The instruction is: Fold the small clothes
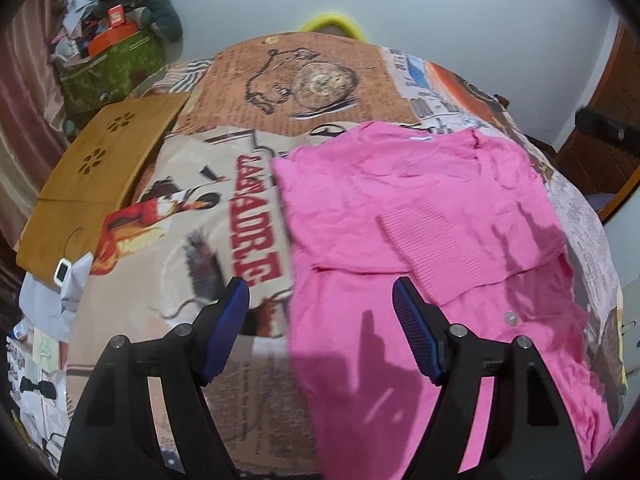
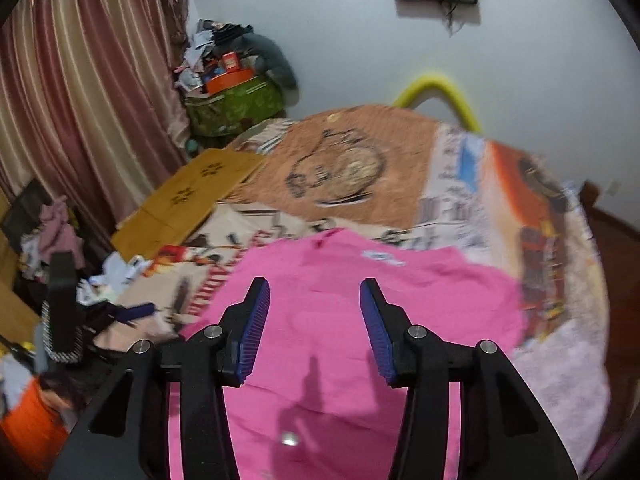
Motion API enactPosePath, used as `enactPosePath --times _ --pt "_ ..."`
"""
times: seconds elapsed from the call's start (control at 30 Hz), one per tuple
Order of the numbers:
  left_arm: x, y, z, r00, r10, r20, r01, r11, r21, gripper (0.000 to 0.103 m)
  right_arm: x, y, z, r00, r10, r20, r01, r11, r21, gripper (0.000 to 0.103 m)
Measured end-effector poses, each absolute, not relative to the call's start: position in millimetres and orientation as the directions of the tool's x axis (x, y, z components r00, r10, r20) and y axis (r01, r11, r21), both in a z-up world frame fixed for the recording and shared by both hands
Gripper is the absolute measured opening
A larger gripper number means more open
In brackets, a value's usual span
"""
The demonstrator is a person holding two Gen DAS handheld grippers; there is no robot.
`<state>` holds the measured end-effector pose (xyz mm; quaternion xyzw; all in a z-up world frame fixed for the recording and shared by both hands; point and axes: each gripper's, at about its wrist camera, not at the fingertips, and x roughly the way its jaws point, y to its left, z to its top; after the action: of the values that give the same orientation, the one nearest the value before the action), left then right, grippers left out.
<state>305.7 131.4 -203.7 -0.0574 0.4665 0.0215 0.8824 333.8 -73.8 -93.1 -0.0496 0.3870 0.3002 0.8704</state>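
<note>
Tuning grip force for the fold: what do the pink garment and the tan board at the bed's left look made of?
Pink garment: looks like soft knit fabric, matte, wrinkled; ribbed cuff on the folded-in sleeve. Fibre unclear.
Tan board: looks like wood or bamboo, smooth, low sheen; flat, rigid, with flower-shaped cut-outs. Could be laminate.

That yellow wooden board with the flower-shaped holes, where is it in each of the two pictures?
Left wrist view: the yellow wooden board lies at the left, on the printed bedspread's edge.
Right wrist view: the board sits left of centre, below the curtain.
Shared landmark: the pink garment, to the board's right in both.
</note>
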Motion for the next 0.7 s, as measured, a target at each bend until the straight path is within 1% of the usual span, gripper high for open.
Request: enactPosePath --times 0.17,0.27,0.3,0.37,0.43,0.47,0.53,0.63,0.7 --pt "325.7 107.3 -206.0 0.556 -0.045 -0.83 -0.045 0.996 -0.083 0.073 335.9 -115.4 -105.5 0.558 0.409 -0.722 -0.503 0.859 0.098 0.044" --pt "341.8 96.5 -214.2 0.534 -0.063 -0.843 -0.039 0.994 -0.099 0.073 335.0 -140.4 -124.5 0.561 0.357 -0.747 -0.468 0.881 0.069 0.044" --pt "346.7 94.5 -217.3 0.525 -0.07 -0.848 -0.039 0.994 -0.106 0.072 334.4 -147.3 -131.8 0.556 0.348 -0.755 -0.46 0.885 0.069 0.044" --pt "357.8 91.4 -225.1 0.501 -0.082 -0.861 -0.046 0.992 -0.121 0.064 331.8 -156.7 -146.1 0.533 0.336 -0.777 -0.452 0.889 0.074 0.044" --pt "370.9 90.0 -235.8 0.467 -0.093 -0.88 -0.063 0.988 -0.138 0.052 327.4 -163.4 -160.1 0.513 0.328 -0.793 -0.455 0.887 0.073 0.044" --pt "374.5 90.2 -240.8 0.452 -0.1 -0.886 -0.071 0.987 -0.147 0.049 324.7 -166.4 -166.5 0.501 0.329 -0.801 -0.461 0.884 0.074 0.044" --pt "383.0 90.2 -248.9 0.429 -0.119 -0.895 -0.083 0.982 -0.17 0.028 318.7 -168.2 -180.2 0.475 0.325 -0.818 -0.479 0.875 0.07 0.044" --pt "386.1 85.7 -248.4 0.44 -0.123 -0.89 -0.066 0.983 -0.169 0.013 313.4 -166.9 -191.3 0.475 0.322 -0.819 -0.507 0.861 0.045 0.044" --pt "385.9 80.5 -245.3 0.455 -0.098 -0.885 -0.049 0.99 -0.135 0.007 312.4 -165.3 -193.4 0.48 0.335 -0.811 -0.516 0.856 0.048 0.044"
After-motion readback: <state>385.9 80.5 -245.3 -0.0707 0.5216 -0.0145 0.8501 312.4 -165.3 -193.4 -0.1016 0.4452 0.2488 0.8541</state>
